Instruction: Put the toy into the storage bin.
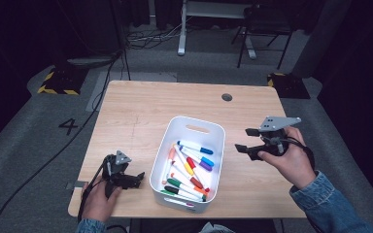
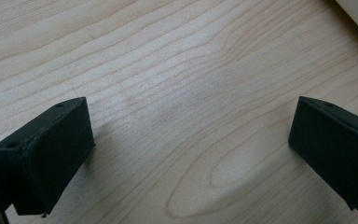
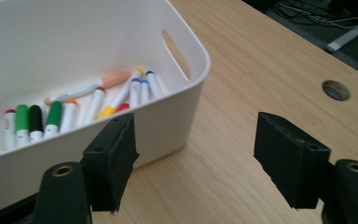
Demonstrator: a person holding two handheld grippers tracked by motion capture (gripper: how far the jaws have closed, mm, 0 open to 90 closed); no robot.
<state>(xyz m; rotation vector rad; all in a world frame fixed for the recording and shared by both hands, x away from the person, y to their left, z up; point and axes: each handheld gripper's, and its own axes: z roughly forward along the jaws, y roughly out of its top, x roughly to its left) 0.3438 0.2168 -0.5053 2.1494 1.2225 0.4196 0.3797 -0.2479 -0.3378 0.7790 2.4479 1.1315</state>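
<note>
White bin (image 1: 175, 127) of markers (image 1: 189, 170) mid-table between grippers: left gripper (image 1: 137, 179) just beside its near-left wall, right gripper (image 1: 243, 141) right of it, both released, nothing between jaws.

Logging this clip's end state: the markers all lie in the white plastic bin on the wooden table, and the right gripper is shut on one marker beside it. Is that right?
Not quite. The right gripper holds nothing: the right gripper view shows its fingers apart over the bare wooden table. The markers do lie in the white plastic bin.
</note>
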